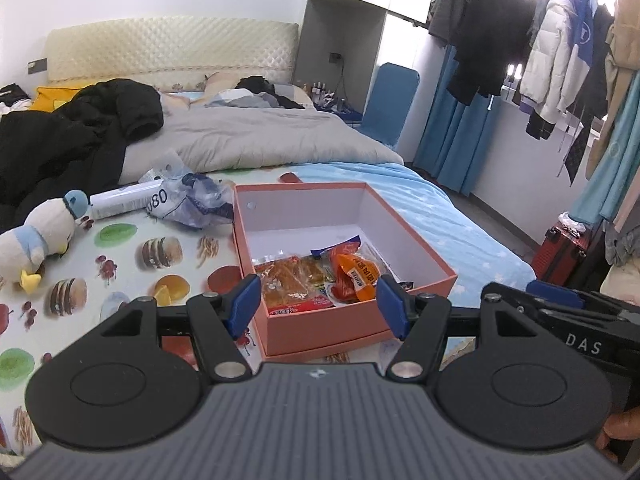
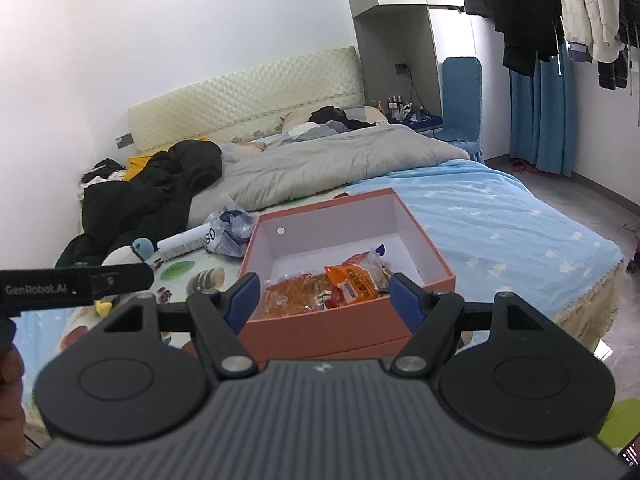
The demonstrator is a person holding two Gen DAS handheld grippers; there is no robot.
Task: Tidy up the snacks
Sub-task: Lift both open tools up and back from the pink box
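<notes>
Both claws were spread and empty — the left gripper (image 1: 318,304) and the right gripper (image 2: 322,300). Snack packets (image 1: 308,280) lay in the pink box (image 1: 340,328) on the bed (image 1: 460,216).

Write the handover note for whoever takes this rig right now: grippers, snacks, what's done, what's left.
Left gripper: open, empty, hovering before the pink box.
Right gripper: open, empty, beside it, aimed at the same box.
Snacks: the bread packet and orange packet lie in the box's near end, on the bed.
Done: those packets are boxed.
Left: the crumpled plastic bag and white tube lie outside, left of the box; whether either is a snack is unclear. No lid in view.
</notes>
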